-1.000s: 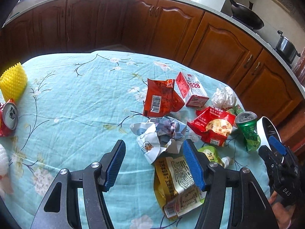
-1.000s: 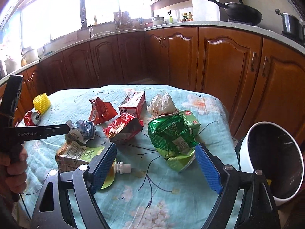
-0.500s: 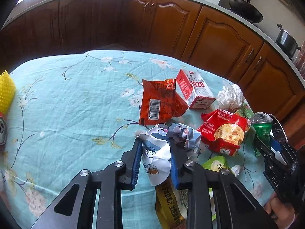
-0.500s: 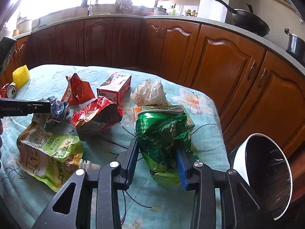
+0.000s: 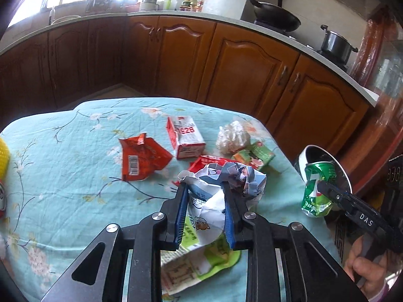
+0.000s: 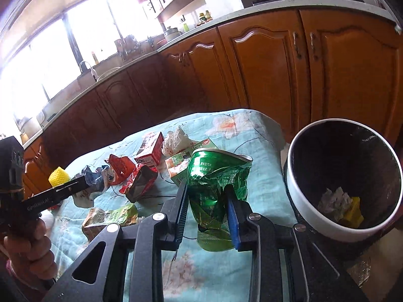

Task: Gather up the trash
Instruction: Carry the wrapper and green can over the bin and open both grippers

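Trash still litters your desk (image 5: 63, 176), beside the white bin (image 6: 309, 201) (paper and something yellow inside). Your right gripper (image 6: 207, 196) has its fingers clamped on the crushed green can (image 6: 214, 176); your left gripper (image 5: 204, 198) pinches the crumpled white wrapper (image 5: 214, 201).

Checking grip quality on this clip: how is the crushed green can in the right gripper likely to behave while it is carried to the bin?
The crushed green can looks thin and dented, so it probably yields further under the right gripper. Likely light. Its creased sides should resist slipping, though it hangs tilted and might pivot before reaching the bin.
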`<state>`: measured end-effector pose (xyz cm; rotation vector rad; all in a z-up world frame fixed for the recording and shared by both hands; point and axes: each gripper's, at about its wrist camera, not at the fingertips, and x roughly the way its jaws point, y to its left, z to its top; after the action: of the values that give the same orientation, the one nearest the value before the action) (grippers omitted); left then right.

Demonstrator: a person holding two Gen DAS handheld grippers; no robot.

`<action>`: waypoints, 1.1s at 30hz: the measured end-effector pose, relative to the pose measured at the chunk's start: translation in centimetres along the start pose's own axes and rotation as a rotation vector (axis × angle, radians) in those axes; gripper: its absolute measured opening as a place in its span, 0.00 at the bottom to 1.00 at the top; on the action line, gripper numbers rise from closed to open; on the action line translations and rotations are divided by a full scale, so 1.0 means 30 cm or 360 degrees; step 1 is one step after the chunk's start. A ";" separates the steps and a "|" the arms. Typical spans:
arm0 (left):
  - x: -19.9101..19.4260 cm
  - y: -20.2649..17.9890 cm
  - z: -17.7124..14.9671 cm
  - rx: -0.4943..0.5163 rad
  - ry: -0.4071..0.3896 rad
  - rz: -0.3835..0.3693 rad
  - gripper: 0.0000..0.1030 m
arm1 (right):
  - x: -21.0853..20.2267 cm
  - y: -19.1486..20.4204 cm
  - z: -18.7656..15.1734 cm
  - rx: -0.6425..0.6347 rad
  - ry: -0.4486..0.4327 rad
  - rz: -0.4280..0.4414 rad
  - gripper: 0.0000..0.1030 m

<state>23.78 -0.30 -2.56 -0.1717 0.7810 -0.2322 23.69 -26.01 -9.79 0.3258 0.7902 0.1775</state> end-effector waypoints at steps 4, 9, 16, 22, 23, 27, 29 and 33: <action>0.017 -0.069 -0.017 0.0049 0.0043 -0.0066 0.23 | -0.059 -0.043 -0.019 0.0071 -0.0019 0.0008 0.27; 0.065 -0.165 -0.024 0.0107 0.0091 -0.0130 0.23 | -0.118 -0.106 -0.031 0.0136 -0.0042 -0.0004 0.27; 0.120 -0.304 -0.010 0.0205 0.0119 -0.0190 0.24 | -0.196 -0.184 -0.034 0.0194 -0.0095 -0.0039 0.27; 0.148 -0.400 -0.003 0.0274 0.0135 -0.0226 0.24 | -0.250 -0.265 -0.025 0.0254 -0.0136 -0.0073 0.26; 0.154 -0.411 -0.001 0.0282 0.0139 -0.0232 0.24 | -0.256 -0.278 -0.023 0.0263 -0.0141 -0.0079 0.26; 0.181 -0.453 0.011 0.0314 0.0141 -0.0248 0.24 | -0.274 -0.317 -0.011 0.0284 -0.0160 -0.0097 0.26; 0.192 -0.477 0.019 0.0330 0.0141 -0.0255 0.24 | -0.277 -0.333 -0.007 0.0296 -0.0166 -0.0100 0.26; 0.225 -0.519 0.035 0.0357 0.0144 -0.0265 0.24 | -0.273 -0.364 0.004 0.0320 -0.0174 -0.0105 0.26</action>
<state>26.93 -17.00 -2.69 -0.0139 0.8249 -0.4852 18.49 -38.50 -8.10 0.4945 0.7110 0.0175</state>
